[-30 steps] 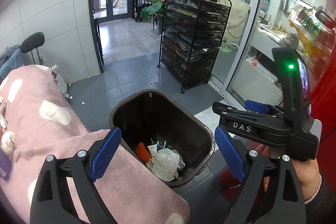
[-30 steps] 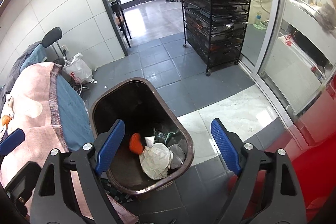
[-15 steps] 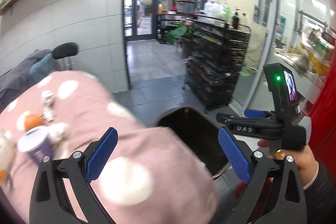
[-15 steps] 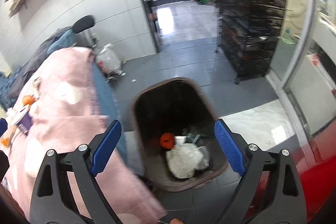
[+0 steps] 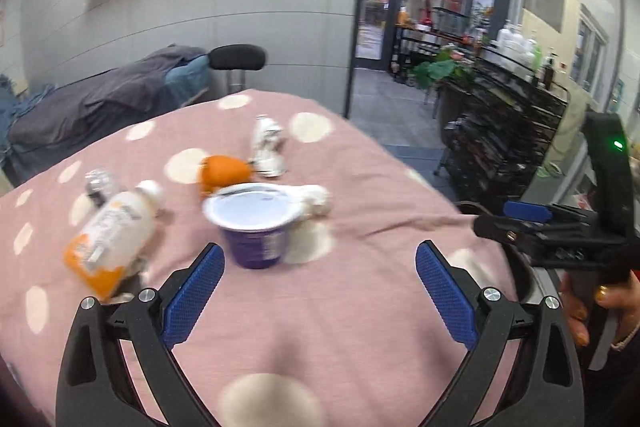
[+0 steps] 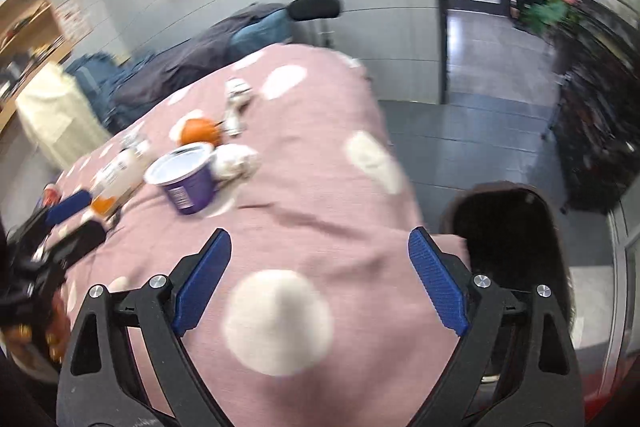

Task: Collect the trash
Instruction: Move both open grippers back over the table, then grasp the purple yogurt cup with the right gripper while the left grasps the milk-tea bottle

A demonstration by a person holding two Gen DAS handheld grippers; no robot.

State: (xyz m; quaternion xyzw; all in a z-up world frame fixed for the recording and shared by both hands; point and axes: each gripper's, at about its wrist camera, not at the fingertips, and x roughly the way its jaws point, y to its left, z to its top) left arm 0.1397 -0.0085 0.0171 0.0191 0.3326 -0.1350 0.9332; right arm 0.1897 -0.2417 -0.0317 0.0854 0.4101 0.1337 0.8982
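Left wrist view, purple yogurt cup upright, white-rimmed, both tools spread, empty.

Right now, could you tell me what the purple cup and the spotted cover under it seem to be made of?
Purple cup: likely thin plastic, smooth, with a white foil-like lid. Spotted cover: woven fabric, matte pink, creasing softly near the cup.
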